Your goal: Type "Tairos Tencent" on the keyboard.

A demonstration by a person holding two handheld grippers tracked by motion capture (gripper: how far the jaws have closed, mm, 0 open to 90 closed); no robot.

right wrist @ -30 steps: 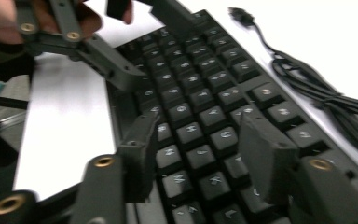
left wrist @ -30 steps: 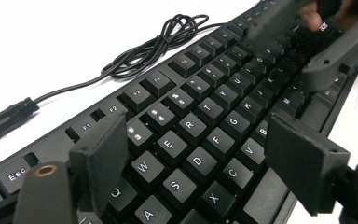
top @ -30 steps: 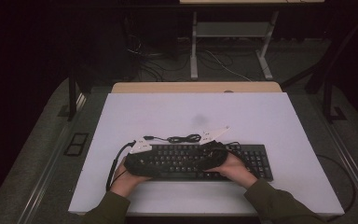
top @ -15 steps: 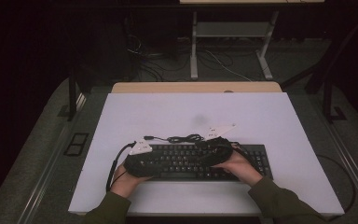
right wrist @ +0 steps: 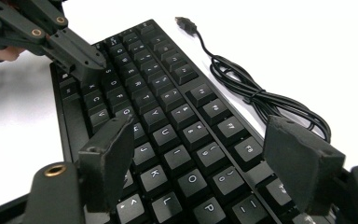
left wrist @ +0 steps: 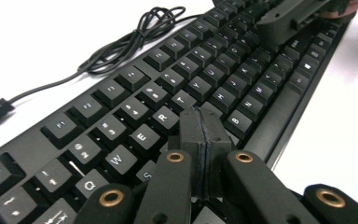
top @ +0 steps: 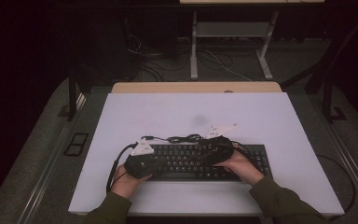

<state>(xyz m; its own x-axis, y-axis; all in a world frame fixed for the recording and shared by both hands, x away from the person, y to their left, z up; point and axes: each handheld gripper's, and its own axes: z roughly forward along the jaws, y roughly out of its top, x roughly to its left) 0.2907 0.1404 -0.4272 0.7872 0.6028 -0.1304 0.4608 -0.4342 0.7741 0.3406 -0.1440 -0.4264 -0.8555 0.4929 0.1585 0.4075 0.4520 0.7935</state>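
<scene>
Near the front edge of the tabletop (top: 307,140) lies the keyboard (top: 200,161), rigid, light, with loose keycaps; lift it by the case ends, not the keys. Its cable (right wrist: 256,98) trails behind. The left tool (left wrist: 200,123), jaws just closed on nothing, rests over the left keys. The right tool (right wrist: 205,149), jaws opening, hovers over the right keys, empty.

A: What sits at the bottom centre of the frame?

B: The left gripper (left wrist: 204,135), its jaws pressed flat together with nothing between them, tips over the black keyboard (left wrist: 168,84) near the R and T keys.

A: And the keyboard?

B: It runs diagonally from lower left to upper right on the white desk (left wrist: 37,37). Its bundled black cable (left wrist: 135,35) lies at upper left. The right gripper (left wrist: 291,18) hovers over the keys at upper right.
</scene>
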